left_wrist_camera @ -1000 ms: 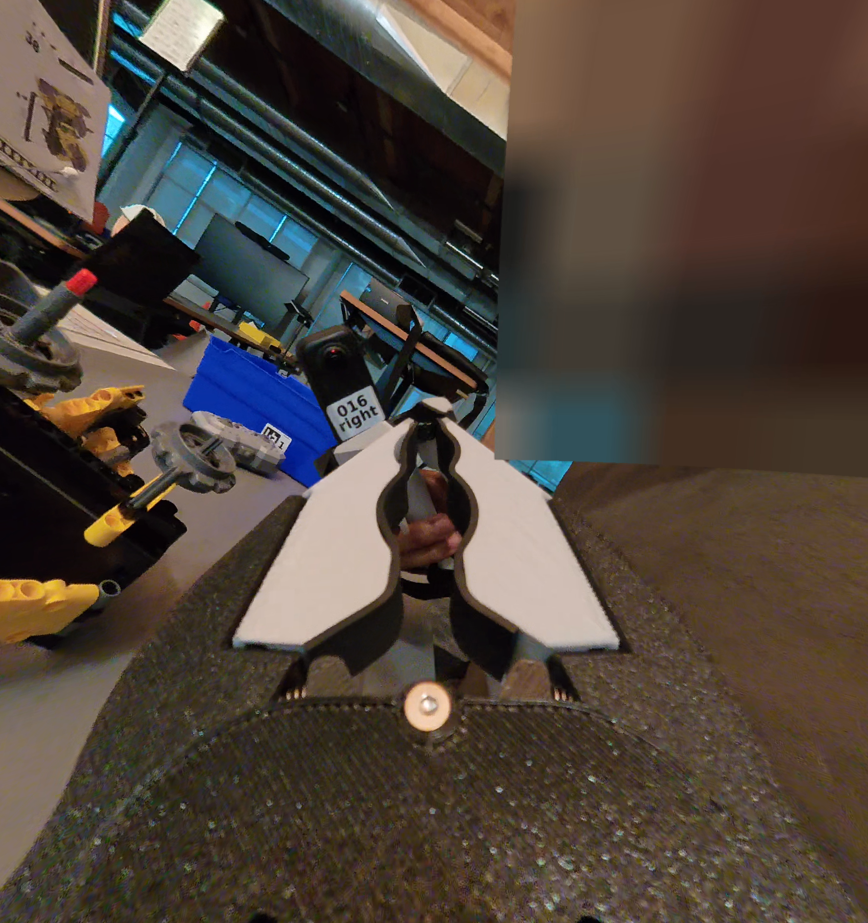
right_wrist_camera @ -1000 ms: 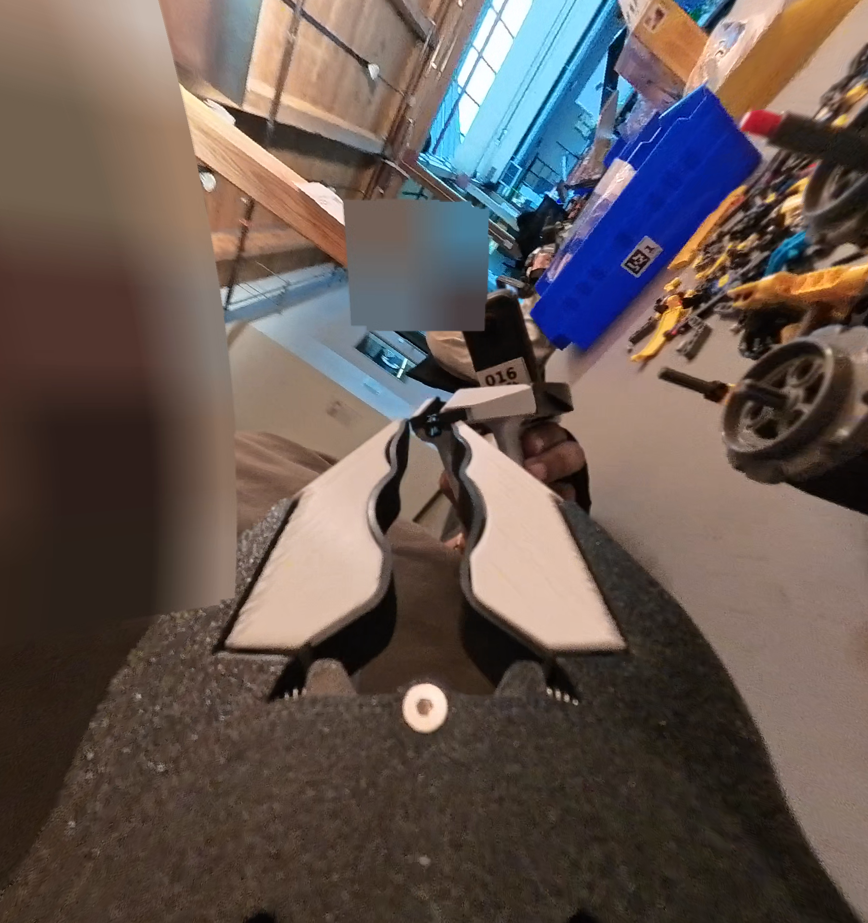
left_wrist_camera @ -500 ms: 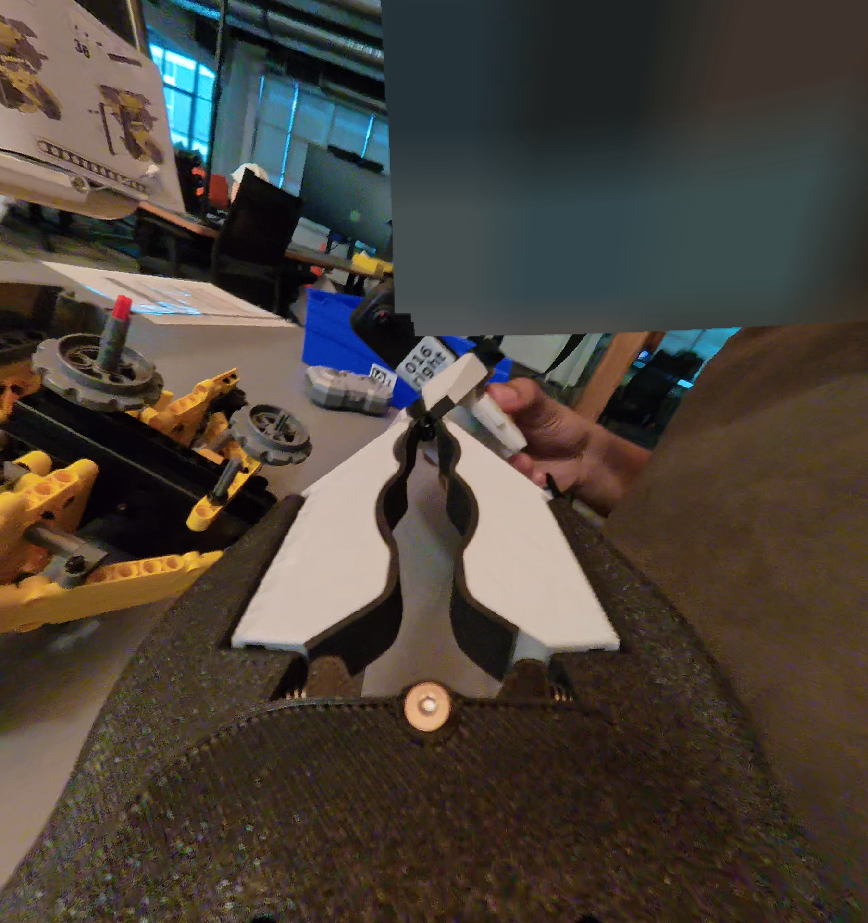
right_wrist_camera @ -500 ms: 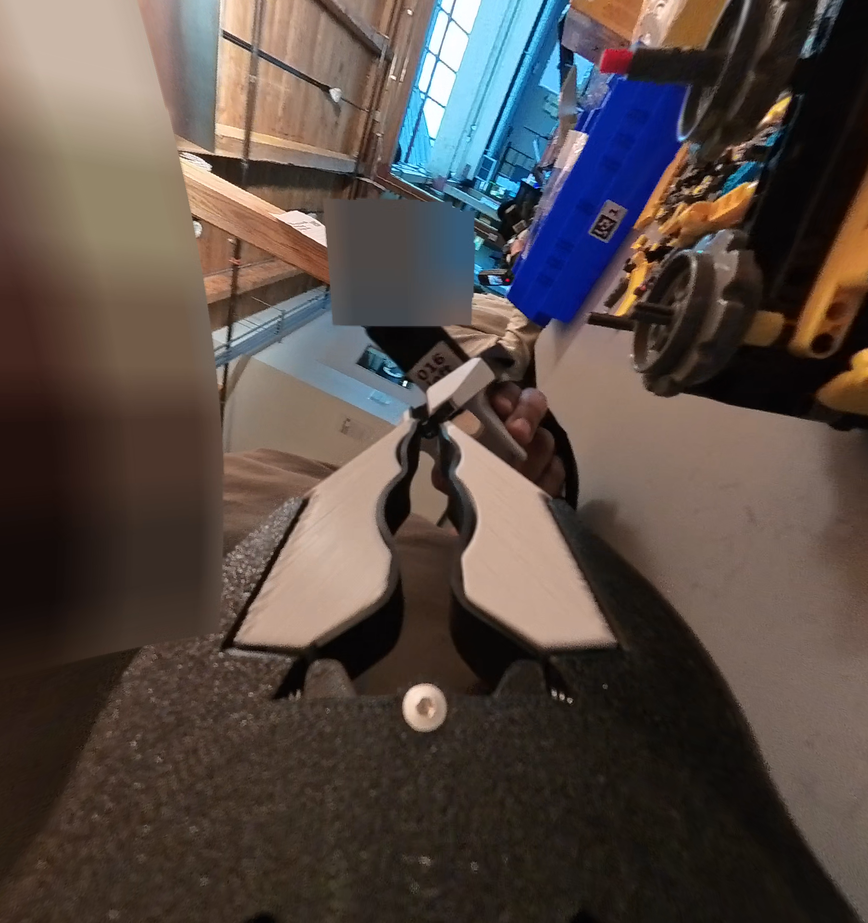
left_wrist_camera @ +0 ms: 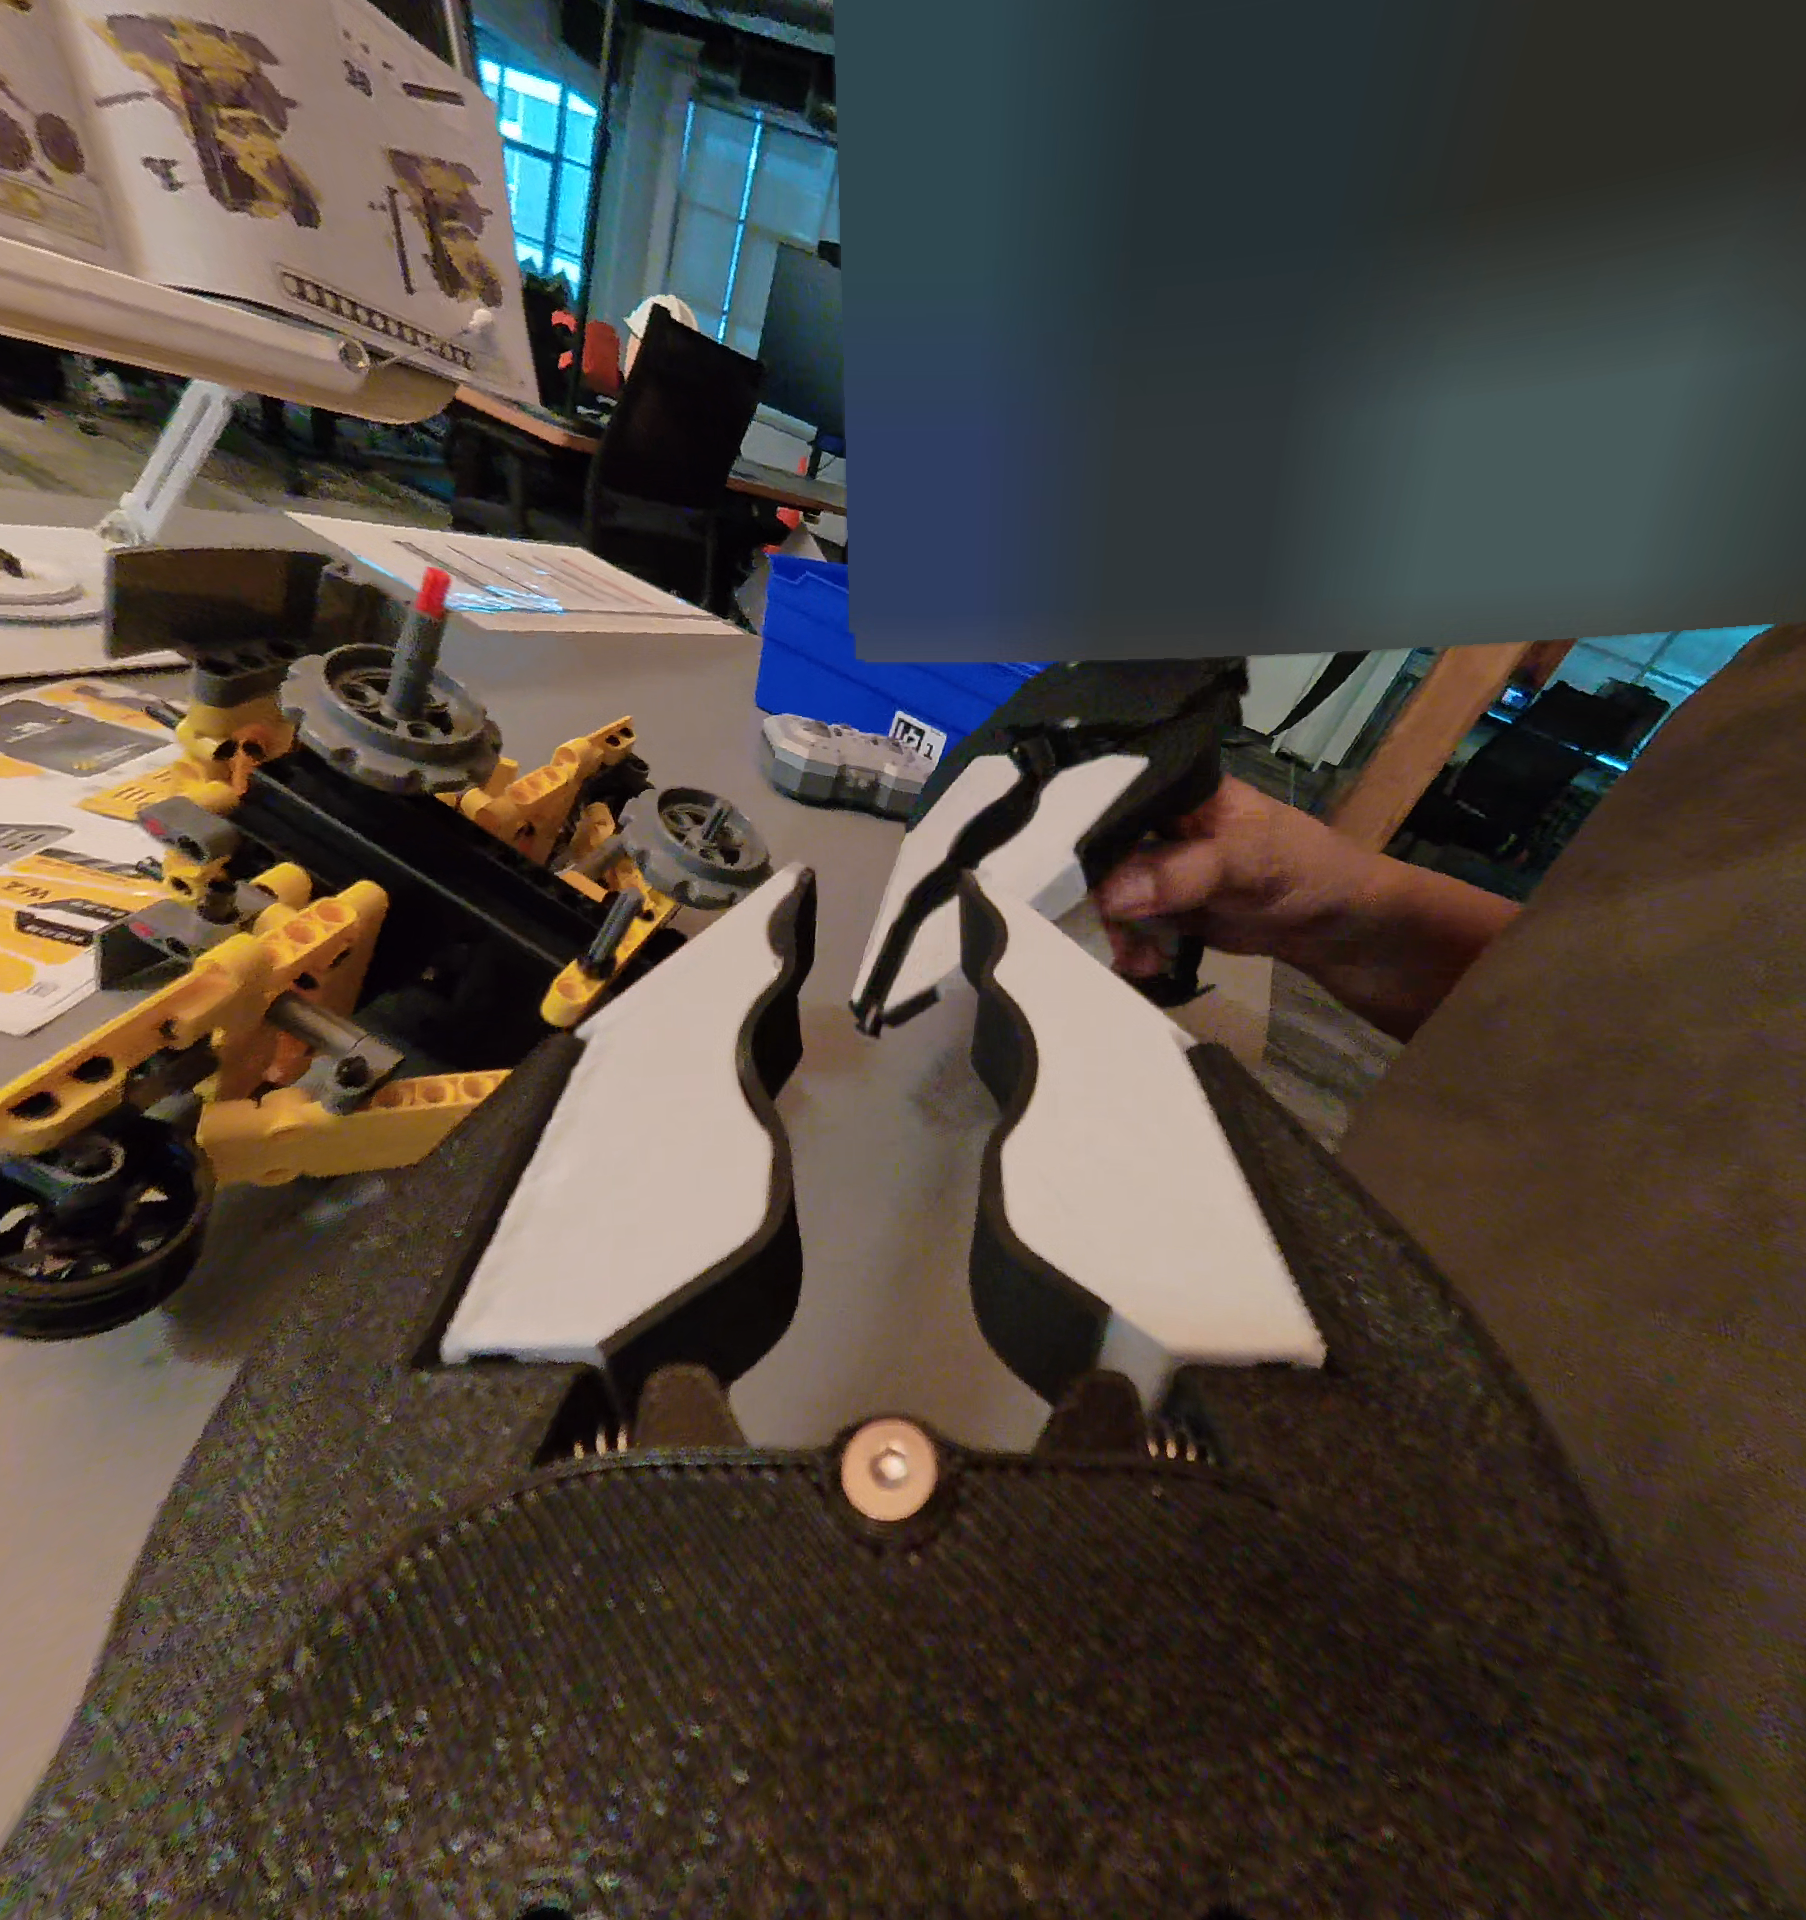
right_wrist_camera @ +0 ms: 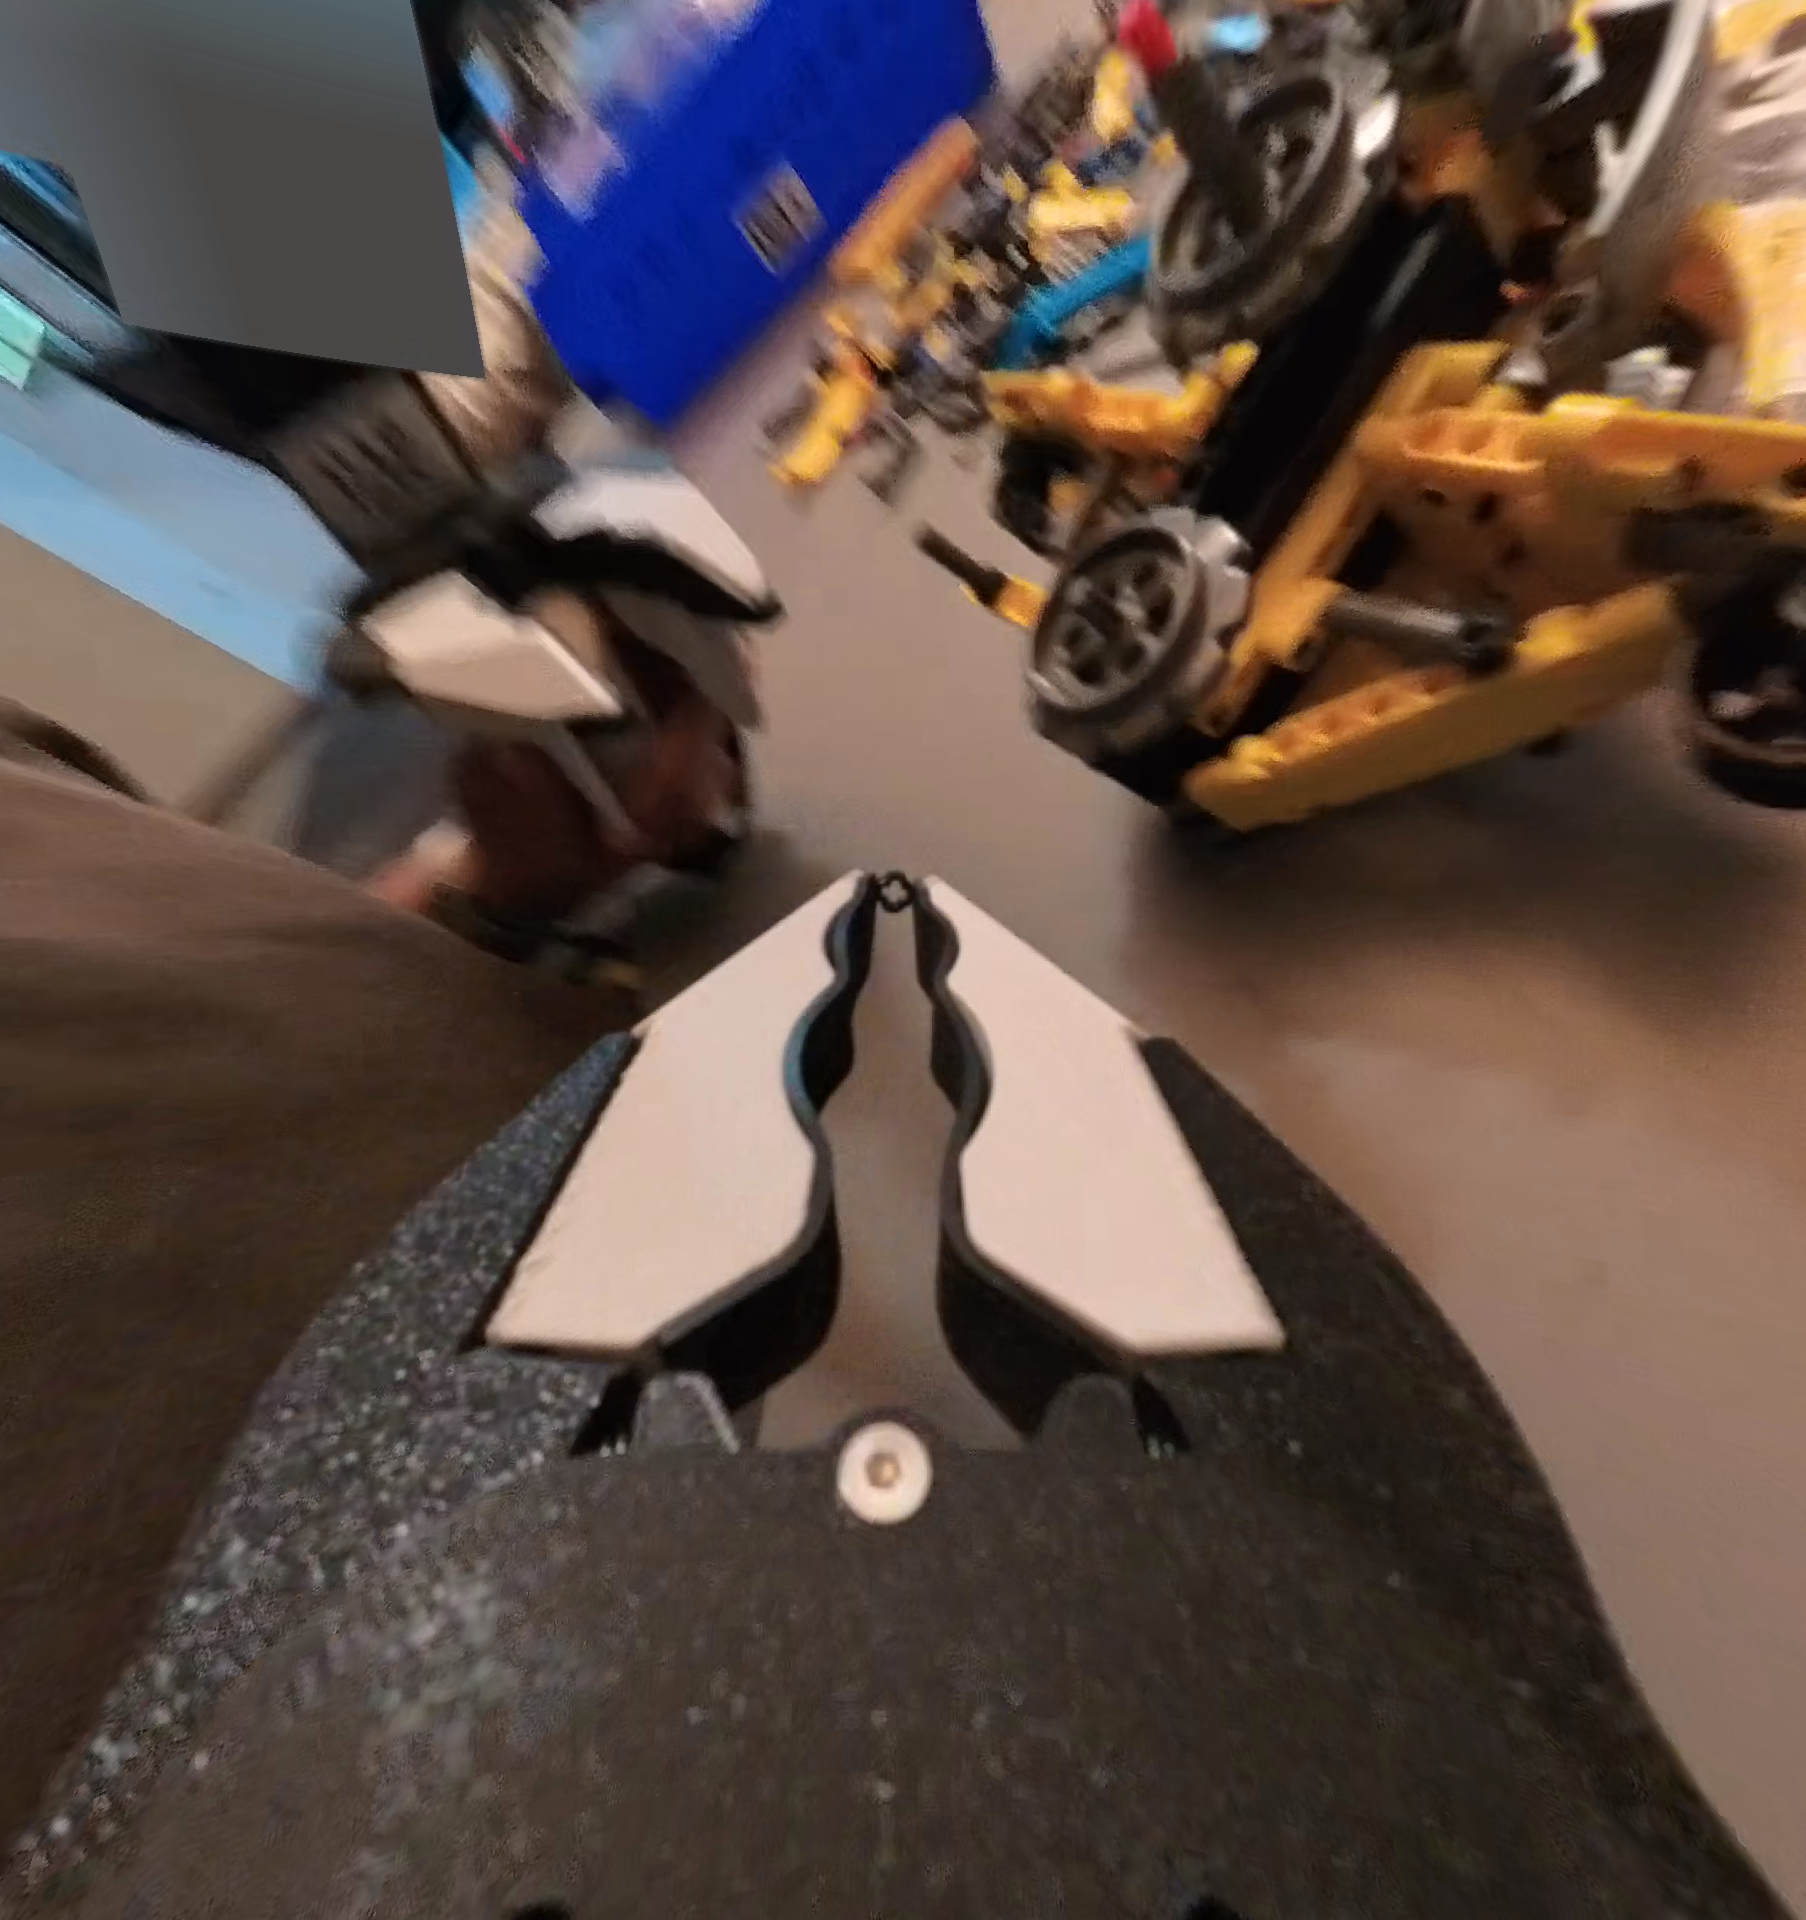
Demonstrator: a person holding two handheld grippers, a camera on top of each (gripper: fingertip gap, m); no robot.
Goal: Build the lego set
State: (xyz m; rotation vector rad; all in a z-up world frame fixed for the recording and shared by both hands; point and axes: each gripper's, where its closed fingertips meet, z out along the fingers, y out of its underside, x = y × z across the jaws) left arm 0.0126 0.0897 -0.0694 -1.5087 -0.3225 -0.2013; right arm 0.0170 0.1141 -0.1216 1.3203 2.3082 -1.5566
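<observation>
On the far left of my left wrist view I see printed sheets (left_wrist_camera: 16, 821) lying flat on the grey table (left_wrist_camera: 99, 1455), and above them an open instruction booklet (left_wrist_camera: 224, 177) on a stand. Next comes the yellow and black brick-built vehicle (left_wrist_camera: 286, 935), with a grey hub on top that carries a dark axle with a red tip (left_wrist_camera: 421, 634). One black wheel (left_wrist_camera: 73, 1242) of it rests on the table at the lower left.

My left gripper (left_wrist_camera: 883, 914) is just beside the vehicle, to the right of it. Its two white fingers stand clearly apart and nothing is between them; only bare table shows in the gap. Behind it there is a blue bin (left_wrist_camera: 826, 665) and a small grey part (left_wrist_camera: 847, 758) before the bin.

Further right, my right gripper (left_wrist_camera: 883, 1013) points down with its tip very near the table, held by a hand (left_wrist_camera: 1242, 904). In the right wrist view the fingers of this gripper (right_wrist_camera: 891, 891) are almost together at the tips, and they pinch a tiny black piece (right_wrist_camera: 891, 891). I cannot tell what kind of piece it is. This view is blurred, but the vehicle (right_wrist_camera: 1450, 582) stands to the upper right, apart from the tips.
</observation>
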